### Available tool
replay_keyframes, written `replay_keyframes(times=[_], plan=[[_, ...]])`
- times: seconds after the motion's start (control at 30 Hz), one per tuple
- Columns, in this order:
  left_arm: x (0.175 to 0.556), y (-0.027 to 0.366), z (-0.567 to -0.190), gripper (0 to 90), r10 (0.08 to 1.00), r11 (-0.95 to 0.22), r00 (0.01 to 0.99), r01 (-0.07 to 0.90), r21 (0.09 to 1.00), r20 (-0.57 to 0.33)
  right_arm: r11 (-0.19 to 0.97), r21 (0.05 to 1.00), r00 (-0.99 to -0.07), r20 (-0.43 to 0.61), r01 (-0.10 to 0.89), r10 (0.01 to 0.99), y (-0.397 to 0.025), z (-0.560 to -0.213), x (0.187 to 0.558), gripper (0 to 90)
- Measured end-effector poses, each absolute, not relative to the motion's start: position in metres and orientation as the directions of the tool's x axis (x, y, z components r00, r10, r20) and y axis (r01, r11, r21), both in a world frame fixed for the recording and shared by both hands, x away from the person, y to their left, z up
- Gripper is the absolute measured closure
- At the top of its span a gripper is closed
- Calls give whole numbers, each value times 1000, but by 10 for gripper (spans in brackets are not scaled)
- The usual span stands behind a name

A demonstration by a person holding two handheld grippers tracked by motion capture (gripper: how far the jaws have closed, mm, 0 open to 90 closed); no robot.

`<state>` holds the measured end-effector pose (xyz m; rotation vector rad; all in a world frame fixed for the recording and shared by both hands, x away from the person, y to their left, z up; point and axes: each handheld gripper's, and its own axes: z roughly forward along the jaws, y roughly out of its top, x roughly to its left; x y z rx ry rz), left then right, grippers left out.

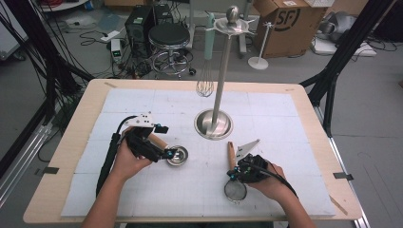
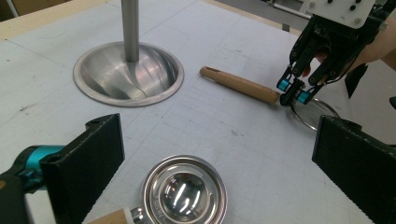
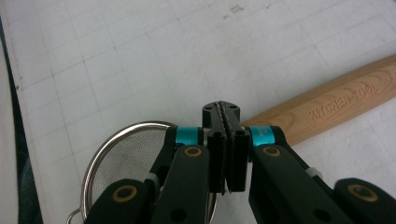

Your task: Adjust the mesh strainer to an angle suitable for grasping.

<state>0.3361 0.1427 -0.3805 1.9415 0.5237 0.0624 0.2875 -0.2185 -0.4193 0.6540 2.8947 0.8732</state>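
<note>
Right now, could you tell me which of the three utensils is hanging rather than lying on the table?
The whisk hangs from the stand; the ladle and strainer lie flat.

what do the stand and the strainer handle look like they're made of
The stand looks like polished metal: its base and pole are silvery and mirror the light. The strainer handle looks like unpainted light wood, with visible grain and stamped lettering in the right gripper view.

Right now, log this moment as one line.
left gripper: open over ladle | right gripper: shut at strainer | whisk: hangs on stand
</note>
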Motion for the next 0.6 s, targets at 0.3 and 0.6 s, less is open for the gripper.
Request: replay_keyframes(times=[0.3, 0.6], plan=[[336, 143, -381, 29, 386, -331, 902, 331, 884, -193, 734, 535, -891, 82, 418, 447, -242, -419, 282, 893], [336, 143, -381, 29, 387, -328, 902, 330, 885, -193, 717, 540, -876, 84, 441, 475, -258, -418, 279, 884]])
